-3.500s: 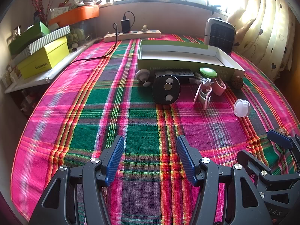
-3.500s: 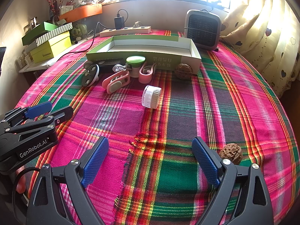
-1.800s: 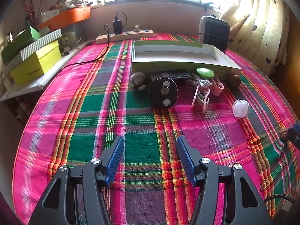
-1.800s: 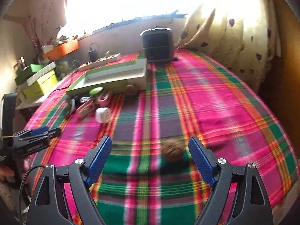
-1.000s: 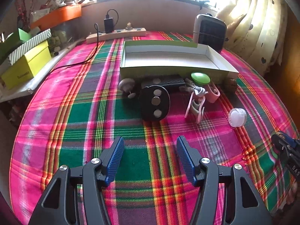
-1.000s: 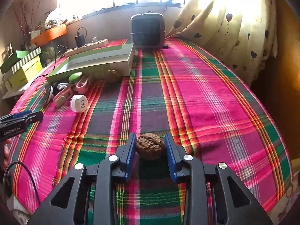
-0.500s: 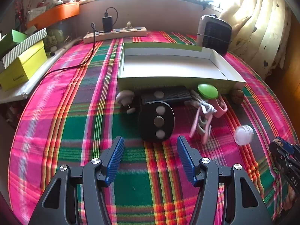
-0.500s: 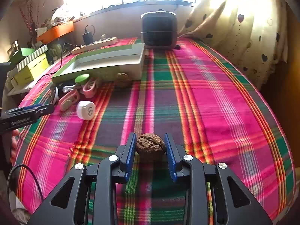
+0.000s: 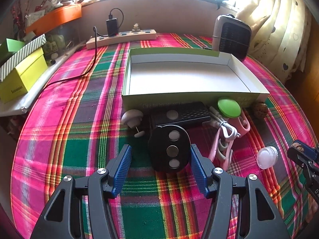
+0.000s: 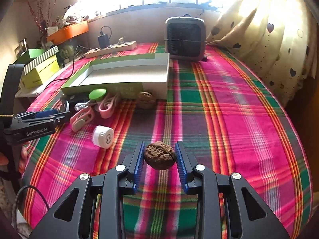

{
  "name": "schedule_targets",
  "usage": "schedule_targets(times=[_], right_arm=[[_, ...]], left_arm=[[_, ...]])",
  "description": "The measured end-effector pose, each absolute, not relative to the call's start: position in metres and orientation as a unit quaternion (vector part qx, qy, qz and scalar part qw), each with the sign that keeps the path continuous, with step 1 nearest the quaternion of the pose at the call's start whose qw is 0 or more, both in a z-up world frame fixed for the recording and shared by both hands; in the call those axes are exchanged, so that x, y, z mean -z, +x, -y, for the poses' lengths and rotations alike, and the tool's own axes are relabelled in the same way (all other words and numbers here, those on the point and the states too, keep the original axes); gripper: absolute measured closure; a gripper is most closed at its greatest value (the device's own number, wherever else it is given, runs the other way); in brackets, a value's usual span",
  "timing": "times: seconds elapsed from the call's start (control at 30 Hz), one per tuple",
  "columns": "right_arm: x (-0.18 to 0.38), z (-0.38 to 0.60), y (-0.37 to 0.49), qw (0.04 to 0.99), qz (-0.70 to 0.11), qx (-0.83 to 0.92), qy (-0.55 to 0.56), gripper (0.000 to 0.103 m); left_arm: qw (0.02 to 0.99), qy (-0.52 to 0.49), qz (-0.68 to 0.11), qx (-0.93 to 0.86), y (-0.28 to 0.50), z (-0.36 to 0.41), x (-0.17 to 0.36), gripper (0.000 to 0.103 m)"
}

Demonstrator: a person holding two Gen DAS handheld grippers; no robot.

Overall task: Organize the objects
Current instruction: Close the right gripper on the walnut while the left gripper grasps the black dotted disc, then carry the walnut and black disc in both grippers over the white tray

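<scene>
My right gripper point(image 10: 160, 157) is shut on a brown walnut point(image 10: 160, 155), held above the plaid cloth. In the left wrist view that gripper point(image 9: 303, 151) shows at the right edge with the walnut in it. My left gripper point(image 9: 160, 159) is open, its blue pads on either side of a black oval disc point(image 9: 169, 148) with three silver dots, not pressing it. An open green box point(image 9: 191, 95) with a white inside stands behind the disc. A second walnut point(image 10: 146, 98) lies against the box front point(image 10: 119, 88).
Along the box front lie a black remote point(image 9: 181, 115), a green-topped pink clip point(image 9: 229, 108), a white cable, a pink clip point(image 9: 221, 149), a white knob point(image 9: 132, 117) and a white cap point(image 9: 266, 157). A small heater point(image 10: 185, 39), a power strip point(image 9: 121, 37) and stacked boxes point(image 9: 22, 71) stand at the back and left.
The right gripper has carried the walnut leftwards and towards the box, with the white cap now closer. The left gripper has advanced until the black disc sits between its pads.
</scene>
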State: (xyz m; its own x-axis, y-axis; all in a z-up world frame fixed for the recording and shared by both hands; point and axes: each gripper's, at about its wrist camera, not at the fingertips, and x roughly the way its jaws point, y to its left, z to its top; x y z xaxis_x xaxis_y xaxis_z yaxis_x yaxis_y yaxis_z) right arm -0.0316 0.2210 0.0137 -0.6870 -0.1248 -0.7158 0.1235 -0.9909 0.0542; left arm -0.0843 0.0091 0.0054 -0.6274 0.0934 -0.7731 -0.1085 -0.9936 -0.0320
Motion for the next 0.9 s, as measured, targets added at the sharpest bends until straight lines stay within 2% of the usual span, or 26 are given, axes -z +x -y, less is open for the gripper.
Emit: schedule_targets(times=[0.1,0.23,0.27,0.9], right_arm=[[-0.014,-0.218,-0.035,0.074,0.001,0.917,0.392,0.071],[-0.014,-0.215,-0.039,0.078,-0.005,0.915,0.395,0.071],[-0.013,-0.214,-0.04,0.08,-0.006,0.914,0.397,0.071],[-0.02,-0.209,-0.053,0.096,-0.005,0.912,0.398,0.071]], left_arm=[[0.049,-0.427,-0.01,-0.903,-0.085,-0.008,-0.006,0.056],[0.043,-0.426,-0.011,-0.903,-0.087,-0.007,-0.006,0.061],[0.042,-0.426,-0.012,-0.904,-0.087,-0.007,-0.006,0.066],[0.036,-0.418,-0.028,-0.907,-0.081,-0.01,-0.011,0.066]])
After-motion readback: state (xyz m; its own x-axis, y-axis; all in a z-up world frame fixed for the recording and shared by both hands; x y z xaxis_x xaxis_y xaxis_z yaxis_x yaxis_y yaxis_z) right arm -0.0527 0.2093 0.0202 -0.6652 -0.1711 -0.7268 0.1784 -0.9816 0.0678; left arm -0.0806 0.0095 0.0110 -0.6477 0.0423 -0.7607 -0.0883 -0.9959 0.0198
